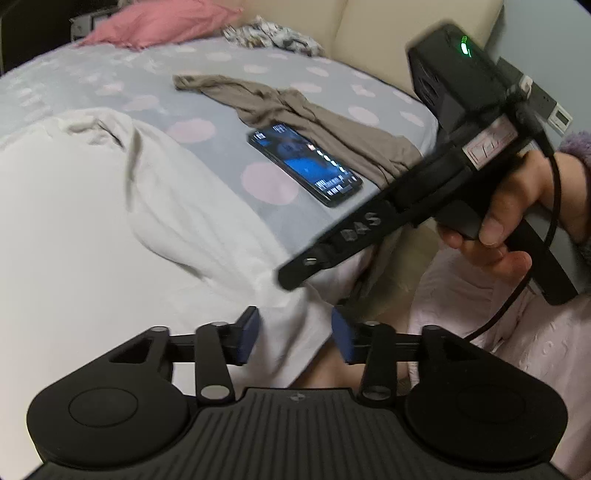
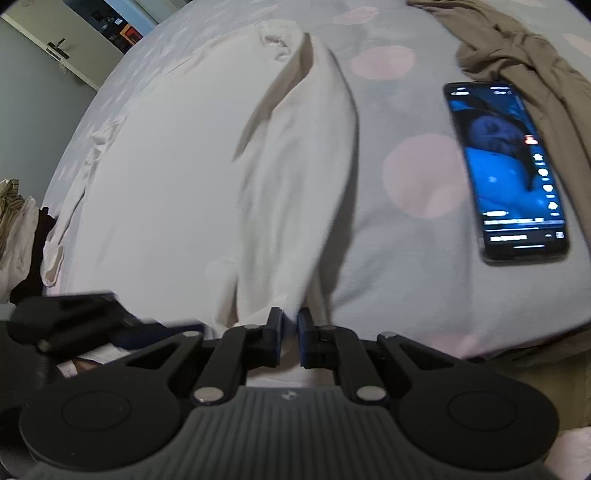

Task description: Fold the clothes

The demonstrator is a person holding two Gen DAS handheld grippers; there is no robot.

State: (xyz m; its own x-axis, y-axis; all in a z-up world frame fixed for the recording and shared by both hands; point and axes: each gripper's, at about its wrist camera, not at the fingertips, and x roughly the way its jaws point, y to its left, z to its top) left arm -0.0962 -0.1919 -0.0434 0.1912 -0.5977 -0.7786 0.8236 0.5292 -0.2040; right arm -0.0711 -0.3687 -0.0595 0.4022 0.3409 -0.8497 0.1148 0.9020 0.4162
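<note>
The bed [image 2: 424, 280] carries the white garment [image 2: 166, 184] at frame centre-left. Right gripper [image 2: 290, 334] jaws pinch its near hem; left gripper [image 1: 294, 338] jaws are spread around the edge. Lift evenly, keeping the hem taut.

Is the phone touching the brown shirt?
Touching. In the right wrist view the phone's top corner meets the brown shirt's edge with no bedsheet showing between them.

Garments on the bed: one white garment [image 2: 177, 177] at the tongs, one taupe garment [image 1: 295, 110] beyond to the right, one pink item [image 1: 162, 22] and one patterned item [image 1: 273, 37] far ahead. Phones: one [image 1: 304, 162]. Tongs: two pairs.
</note>
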